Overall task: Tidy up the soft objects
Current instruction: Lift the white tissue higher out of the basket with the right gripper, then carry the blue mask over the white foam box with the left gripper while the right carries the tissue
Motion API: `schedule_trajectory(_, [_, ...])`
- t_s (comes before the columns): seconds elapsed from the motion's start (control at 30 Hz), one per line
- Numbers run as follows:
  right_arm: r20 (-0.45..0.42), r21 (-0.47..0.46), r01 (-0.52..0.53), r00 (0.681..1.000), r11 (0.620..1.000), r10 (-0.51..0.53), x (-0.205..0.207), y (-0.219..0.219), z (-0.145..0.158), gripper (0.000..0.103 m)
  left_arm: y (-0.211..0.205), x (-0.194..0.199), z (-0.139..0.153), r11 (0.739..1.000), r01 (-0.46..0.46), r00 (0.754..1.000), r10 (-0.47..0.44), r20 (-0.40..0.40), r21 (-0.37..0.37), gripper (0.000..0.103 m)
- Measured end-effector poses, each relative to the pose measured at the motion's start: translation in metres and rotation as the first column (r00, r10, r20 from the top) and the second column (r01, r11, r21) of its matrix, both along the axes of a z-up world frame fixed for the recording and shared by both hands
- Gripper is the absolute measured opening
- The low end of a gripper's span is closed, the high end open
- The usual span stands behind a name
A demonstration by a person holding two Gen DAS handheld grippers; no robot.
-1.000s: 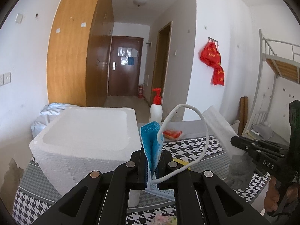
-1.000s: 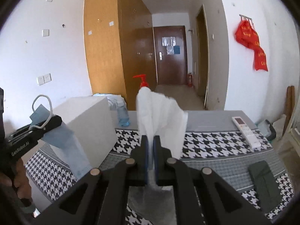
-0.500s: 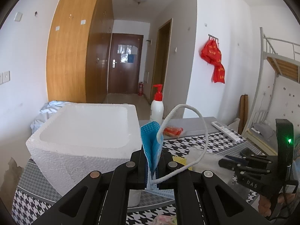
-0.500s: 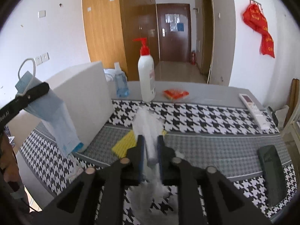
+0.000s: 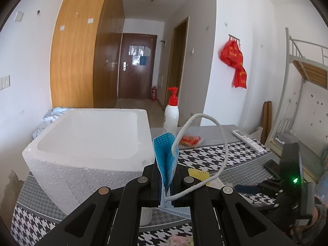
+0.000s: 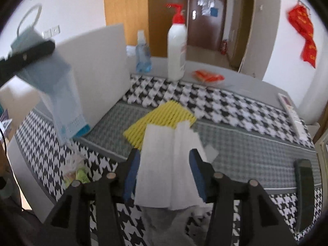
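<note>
My left gripper [image 5: 167, 176] is shut on a blue face mask [image 5: 165, 157], which stands up between the fingers with its white ear loop [image 5: 205, 121] arching to the right. In the right wrist view that left gripper [image 6: 26, 55] is at the upper left, and the mask [image 6: 61, 98] hangs from it in front of the white foam box [image 6: 96, 65]. My right gripper [image 6: 164, 157] points down at the table and its jaws are opening. A white folded tissue [image 6: 166, 164] lies loose between them, partly over a yellow ribbed cloth [image 6: 160, 116].
The foam box [image 5: 90, 143] fills the left of the houndstooth table. Behind it stand a red-pump bottle [image 6: 177, 47] and a small blue bottle [image 6: 143, 55]. A red packet [image 6: 207, 75], a remote [image 6: 291, 114], a dark phone [image 6: 304, 186] and a crumpled wrapper [image 6: 75, 170] lie around.
My right gripper has sunk toward the table and tilted down. Its jaws have gone from shut on the tissue to apart, and the tissue has spread flat. The left gripper has kept still with the mask.
</note>
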State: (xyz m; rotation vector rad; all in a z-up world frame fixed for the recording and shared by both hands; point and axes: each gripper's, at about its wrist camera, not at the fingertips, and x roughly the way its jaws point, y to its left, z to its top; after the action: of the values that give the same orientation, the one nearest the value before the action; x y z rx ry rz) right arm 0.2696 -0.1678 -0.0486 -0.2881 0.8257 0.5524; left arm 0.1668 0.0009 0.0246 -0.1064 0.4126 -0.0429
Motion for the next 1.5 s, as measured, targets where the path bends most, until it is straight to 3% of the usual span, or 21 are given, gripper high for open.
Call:
schedule_trajectory(0.2, [-0.028, -0.056, 0.008, 1.0, 0.998, -0.01, 0.009, 0.006, -0.013, 0.053, -0.002, 0.0, 0.002, 1.0, 0.007, 1.0, -0.007, 0.001, 0.005, 0.006])
schedule_trajectory(0.27, [-0.05, -0.071, 0.013, 0.999, 0.997, -0.016, 0.011, 0.005, -0.016, 0.027, -0.001, -0.001, 0.002, 1.0, 0.008, 1.0, -0.008, 0.001, 0.006, 0.006])
schedule_trajectory(0.33, [-0.049, -0.078, 0.025, 0.998, 0.997, -0.029, 0.012, 0.003, -0.016, 0.013, -0.001, -0.001, 0.002, 1.0, 0.007, 1.0, -0.007, 0.002, 0.006, 0.006])
schedule_trajectory(0.43, [-0.034, -0.038, 0.02, 0.999, 0.999, -0.021, 0.007, -0.003, -0.005, 0.006, -0.002, -0.001, 0.002, 1.0, 0.008, 1.0, -0.008, 0.006, 0.011, 0.006])
schedule_trajectory(0.87, [0.131, 0.176, 0.05, 0.989, 0.983, -0.074, -0.015, -0.029, 0.069, 0.005, -0.011, -0.013, 0.023, 0.999, 0.023, 0.998, -0.025, 0.065, 0.034, 0.006])
schedule_trajectory(1.5, [0.223, 0.255, 0.034, 0.97, 0.966, -0.093, -0.034, -0.034, 0.108, 0.005, -0.018, -0.021, 0.043, 0.997, 0.01, 0.993, -0.019, 0.118, 0.075, 0.006])
